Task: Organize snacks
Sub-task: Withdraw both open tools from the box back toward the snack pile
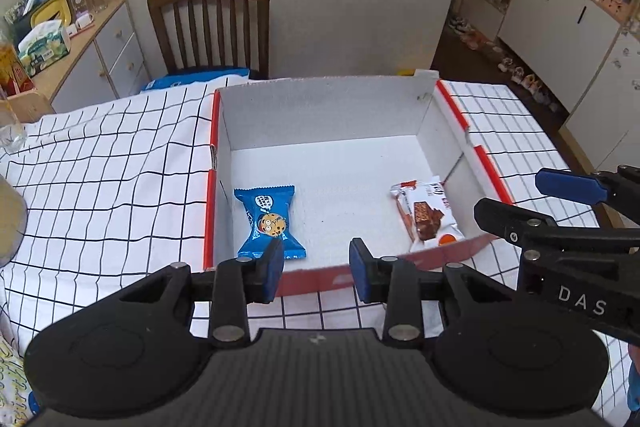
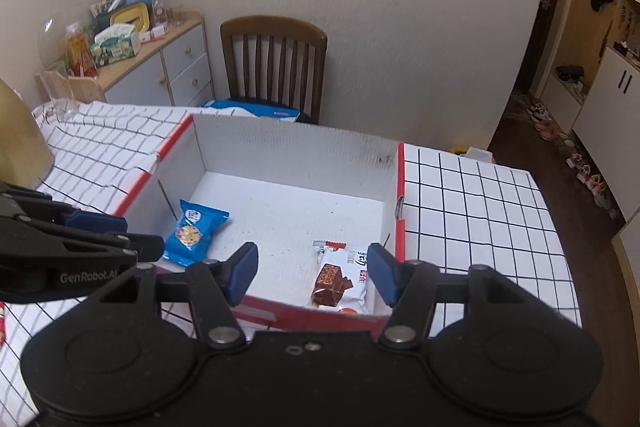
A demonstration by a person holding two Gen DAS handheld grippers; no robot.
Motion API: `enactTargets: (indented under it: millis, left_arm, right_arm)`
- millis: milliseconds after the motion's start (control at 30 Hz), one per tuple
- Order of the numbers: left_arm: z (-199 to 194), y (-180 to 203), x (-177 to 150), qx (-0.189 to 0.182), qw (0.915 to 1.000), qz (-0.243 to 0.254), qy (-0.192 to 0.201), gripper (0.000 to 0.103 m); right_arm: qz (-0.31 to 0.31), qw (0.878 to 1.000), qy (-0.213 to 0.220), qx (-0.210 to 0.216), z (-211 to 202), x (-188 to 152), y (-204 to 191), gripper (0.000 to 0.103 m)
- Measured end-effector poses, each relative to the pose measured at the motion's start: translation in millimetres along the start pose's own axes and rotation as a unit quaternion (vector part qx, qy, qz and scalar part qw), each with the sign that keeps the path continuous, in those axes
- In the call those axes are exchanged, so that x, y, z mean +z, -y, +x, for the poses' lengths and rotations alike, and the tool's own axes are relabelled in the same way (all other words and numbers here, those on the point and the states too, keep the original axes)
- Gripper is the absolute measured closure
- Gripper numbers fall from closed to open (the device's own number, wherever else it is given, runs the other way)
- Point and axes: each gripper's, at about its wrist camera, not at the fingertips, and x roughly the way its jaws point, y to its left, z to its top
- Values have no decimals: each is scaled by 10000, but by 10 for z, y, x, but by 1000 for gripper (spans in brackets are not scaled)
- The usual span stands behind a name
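A white cardboard box (image 1: 320,115) with red outer sides stands open on the checked tablecloth. Inside it, a blue cookie packet (image 1: 268,223) lies at the near left and a white chocolate wafer packet (image 1: 428,215) at the near right. My left gripper (image 1: 316,267) hovers over the box's near edge, open, with nothing between its blue pads. My right gripper (image 2: 312,271) is open too, above the wafer packet (image 2: 340,279) and not touching it. The right wrist view also shows the box (image 2: 288,147), the cookie packet (image 2: 196,233) and the left gripper (image 2: 144,235). The right gripper (image 1: 508,193) shows at the edge of the left wrist view.
A wooden chair (image 1: 212,27) with a blue bag (image 1: 196,81) on its seat stands behind the table. A cabinet (image 1: 92,55) with clutter is at the back left. A glass (image 1: 10,131) and a golden rounded object (image 2: 20,139) stand on the cloth at left.
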Motion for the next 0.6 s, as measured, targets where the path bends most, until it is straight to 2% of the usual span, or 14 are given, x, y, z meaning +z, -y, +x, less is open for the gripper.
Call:
enactTargets:
  millis: [133, 367, 433, 467, 500, 600]
  left_arm:
    - [-183, -19, -65, -47, 9999, 80, 134, 61]
    - [-481, -92, -207, -205, 9993, 125, 285, 60]
    - [-566, -118, -263, -230, 9990, 136, 353, 54]
    - [-601, -123, -289, -231, 9988, 135, 406, 42]
    - [-645, -134, -324, -221, 9985, 127, 475, 35]
    - [-760, -152, -431, -242, 9978, 212, 587, 35]
  right_arm:
    - [38, 9999, 141, -29, -193, -39, -75, 39]
    - [153, 9993, 339, -72, -492, -116, -165, 37]
    - [179, 9990, 408, -60, -588, -150, -185, 33]
    - [196, 9988, 439, -54, -637, -175, -192, 32]
    - [207, 9987, 468, -53, -681, -196, -202, 32]
    - [195, 9982, 561, -62, -816, -275, -241, 30]
